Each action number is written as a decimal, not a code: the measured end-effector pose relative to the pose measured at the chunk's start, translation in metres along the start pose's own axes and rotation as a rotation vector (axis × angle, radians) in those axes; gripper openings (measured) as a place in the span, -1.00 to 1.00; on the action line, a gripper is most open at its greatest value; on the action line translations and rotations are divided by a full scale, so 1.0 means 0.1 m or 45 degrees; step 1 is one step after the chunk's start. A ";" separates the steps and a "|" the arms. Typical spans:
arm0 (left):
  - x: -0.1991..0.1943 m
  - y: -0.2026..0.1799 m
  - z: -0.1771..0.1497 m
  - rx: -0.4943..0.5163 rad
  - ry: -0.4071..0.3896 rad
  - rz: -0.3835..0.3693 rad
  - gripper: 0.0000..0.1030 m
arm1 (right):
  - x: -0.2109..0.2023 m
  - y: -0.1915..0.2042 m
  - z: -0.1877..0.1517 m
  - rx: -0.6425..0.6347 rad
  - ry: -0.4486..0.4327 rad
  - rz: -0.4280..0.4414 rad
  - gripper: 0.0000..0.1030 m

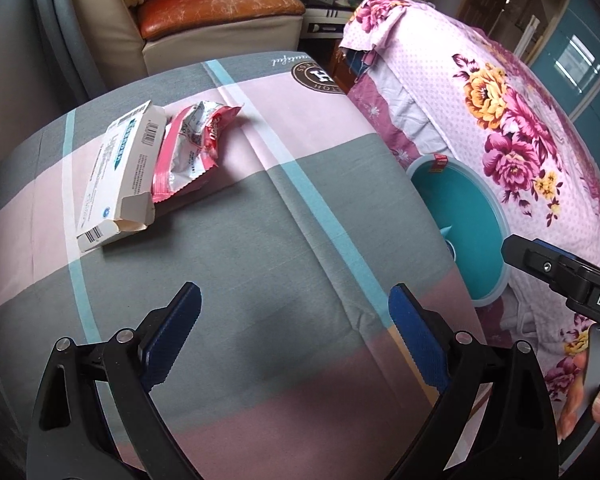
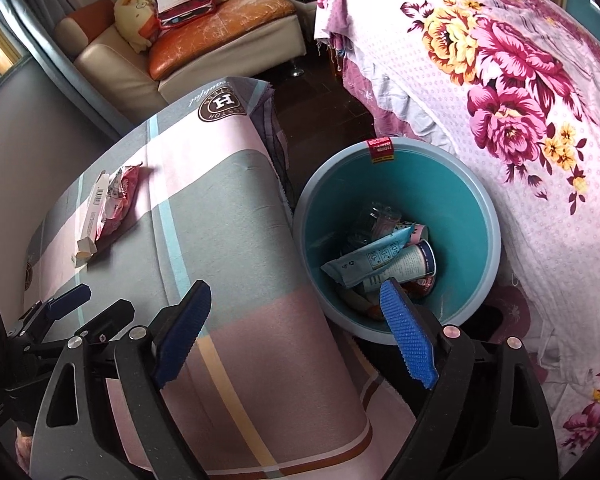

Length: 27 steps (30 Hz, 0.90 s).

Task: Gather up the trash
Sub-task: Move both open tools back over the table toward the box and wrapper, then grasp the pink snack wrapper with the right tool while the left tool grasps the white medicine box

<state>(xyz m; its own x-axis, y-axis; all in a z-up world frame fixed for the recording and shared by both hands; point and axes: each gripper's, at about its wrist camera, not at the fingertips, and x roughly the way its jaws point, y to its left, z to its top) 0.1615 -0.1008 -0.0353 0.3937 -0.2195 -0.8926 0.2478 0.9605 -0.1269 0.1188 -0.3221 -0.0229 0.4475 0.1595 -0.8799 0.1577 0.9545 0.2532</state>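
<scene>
A white torn-open carton [image 1: 118, 176] [image 2: 93, 212] and a crumpled pink wrapper [image 1: 192, 148] [image 2: 120, 200] lie side by side on the checked cloth at the far left. My left gripper [image 1: 296, 300] hangs open over bare cloth, well short of them, nothing between its blue pads. A teal bin [image 2: 452, 184] [image 1: 488, 216] stands on the floor to the right of the table; a pale blue pouch [image 2: 364, 260], cans and other trash lie in it. My right gripper [image 2: 296, 300] is open and empty over the table's edge and the bin's near rim.
A bed with a pink flowered cover [image 2: 520, 100] [image 1: 500, 128] bulges close against the bin's right side. A cream sofa with an orange cushion [image 2: 220, 20] stands beyond the table. A narrow strip of dark floor [image 2: 320, 112] separates table and bed.
</scene>
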 end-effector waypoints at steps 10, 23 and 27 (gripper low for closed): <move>-0.18 1.00 0.14 -0.180 -0.058 0.132 0.84 | 0.23 0.72 0.23 -0.125 0.063 0.082 0.60; 0.24 1.46 0.58 -0.232 -0.003 0.194 0.84 | 0.79 1.44 0.67 -0.216 0.171 0.167 0.60; 0.39 1.48 0.64 -0.229 0.016 0.169 0.84 | 0.96 1.57 0.78 -0.213 0.198 0.186 0.60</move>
<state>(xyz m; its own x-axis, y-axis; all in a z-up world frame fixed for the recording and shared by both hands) 0.2701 0.0216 -0.0613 0.4013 -0.0878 -0.9117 0.0317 0.9961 -0.0819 0.2547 -0.1762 -0.0361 0.3121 0.3231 -0.8934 -0.0524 0.9448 0.3234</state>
